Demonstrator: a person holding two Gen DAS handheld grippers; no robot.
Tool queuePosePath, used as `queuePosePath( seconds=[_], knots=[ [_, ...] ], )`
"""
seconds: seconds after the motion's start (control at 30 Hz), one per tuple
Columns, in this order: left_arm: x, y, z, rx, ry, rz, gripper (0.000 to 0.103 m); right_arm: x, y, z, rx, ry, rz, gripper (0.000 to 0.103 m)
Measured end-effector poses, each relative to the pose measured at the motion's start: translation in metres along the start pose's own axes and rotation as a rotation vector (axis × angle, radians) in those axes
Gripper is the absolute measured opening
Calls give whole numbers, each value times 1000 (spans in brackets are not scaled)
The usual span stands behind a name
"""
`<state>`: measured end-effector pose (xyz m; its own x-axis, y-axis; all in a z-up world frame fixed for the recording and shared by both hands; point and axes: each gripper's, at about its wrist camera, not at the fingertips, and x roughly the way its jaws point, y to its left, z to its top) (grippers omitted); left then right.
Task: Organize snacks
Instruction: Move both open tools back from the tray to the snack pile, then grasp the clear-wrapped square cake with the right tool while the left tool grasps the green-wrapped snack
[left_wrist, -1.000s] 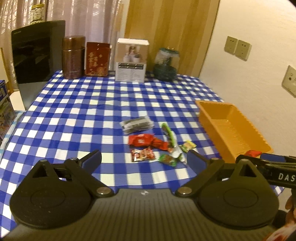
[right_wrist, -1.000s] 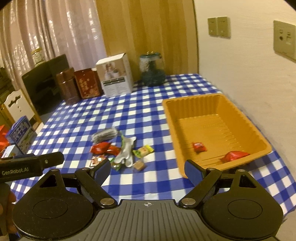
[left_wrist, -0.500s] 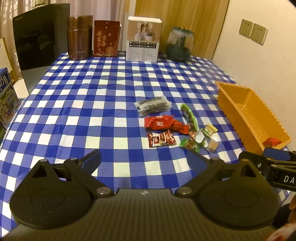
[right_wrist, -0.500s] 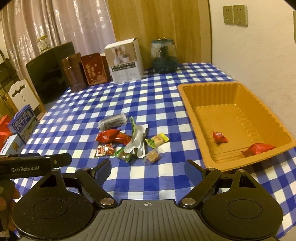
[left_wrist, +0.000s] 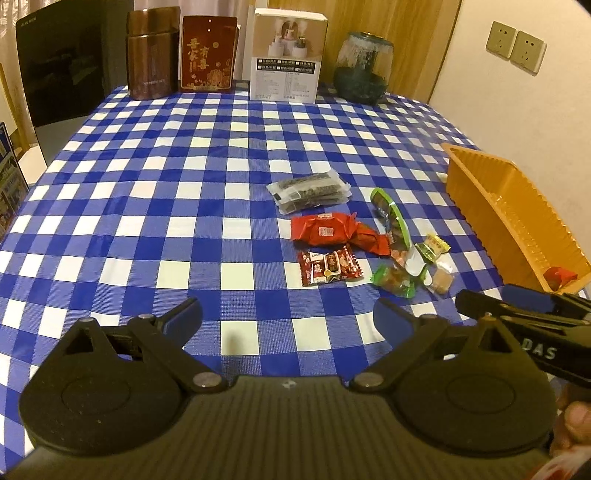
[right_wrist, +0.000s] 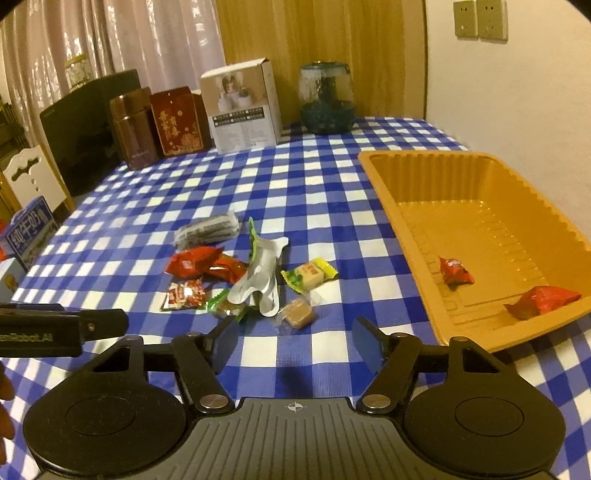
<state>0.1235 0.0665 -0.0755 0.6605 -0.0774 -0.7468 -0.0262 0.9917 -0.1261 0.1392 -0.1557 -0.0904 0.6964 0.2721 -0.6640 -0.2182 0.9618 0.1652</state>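
Your left gripper (left_wrist: 286, 317) hangs wide open and empty over the checked cloth (left_wrist: 147, 206), and your right gripper (right_wrist: 293, 343) is closing on nothing. The snacks (right_wrist: 251, 280) lie loose on the cloth just beyond its tips. The tray (right_wrist: 388, 184) beside them holds two red candies (right_wrist: 456, 270).
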Motion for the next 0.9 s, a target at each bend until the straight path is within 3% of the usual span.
queuePosePath(
  seconds=[0.4, 0.63, 0.9],
  knots=[
    [23, 4, 2, 0, 19, -15, 98, 43, -3, 0, 29, 34, -17, 49],
    [32, 2, 0, 3, 32, -23, 98, 53, 2, 7, 49, 19, -35, 49],
    [37, -5, 0, 26, 28, -59, 98, 49, 5, 3, -22, 27, -29, 45]
  ],
)
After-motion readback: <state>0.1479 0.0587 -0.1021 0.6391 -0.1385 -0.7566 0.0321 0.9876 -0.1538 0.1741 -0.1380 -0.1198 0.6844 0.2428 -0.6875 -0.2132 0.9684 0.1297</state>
